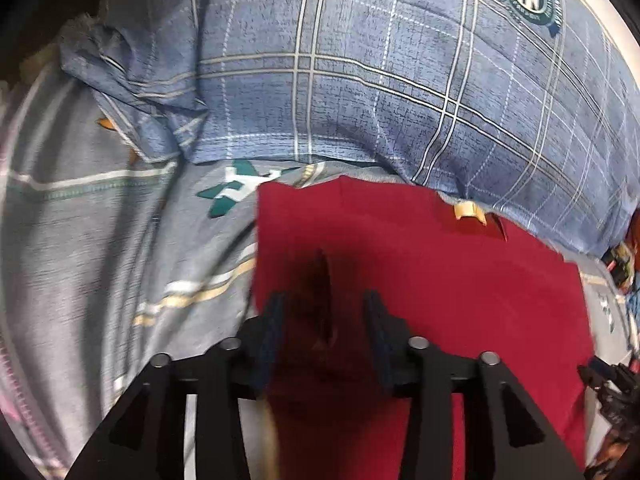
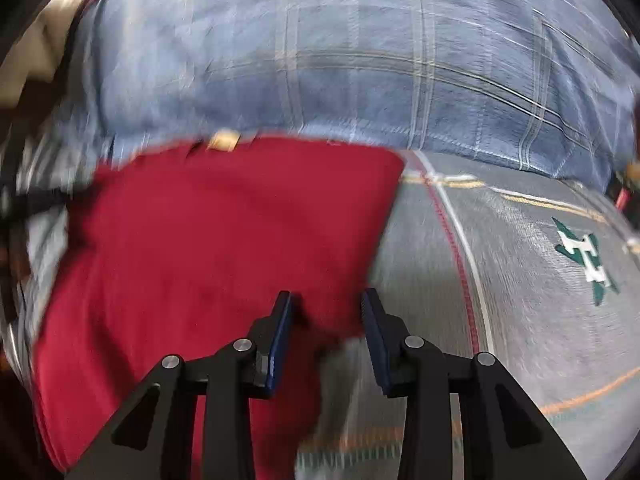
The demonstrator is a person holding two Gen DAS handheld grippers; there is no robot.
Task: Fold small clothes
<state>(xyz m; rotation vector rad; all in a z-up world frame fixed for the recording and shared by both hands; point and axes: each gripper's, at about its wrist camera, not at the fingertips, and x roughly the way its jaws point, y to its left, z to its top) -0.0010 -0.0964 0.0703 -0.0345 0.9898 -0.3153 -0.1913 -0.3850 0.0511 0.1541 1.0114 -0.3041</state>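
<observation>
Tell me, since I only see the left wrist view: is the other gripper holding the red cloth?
Observer: No. The right gripper has its jaws apart and they press on nothing.
Operator: So where is it?
Observer: Over the right edge of the red cloth. That edge runs through the gap between its jaws.
Operator: What lies beyond that edge?
Observer: Grey bedsheet, with a red stitched line running beside a white one.
</observation>
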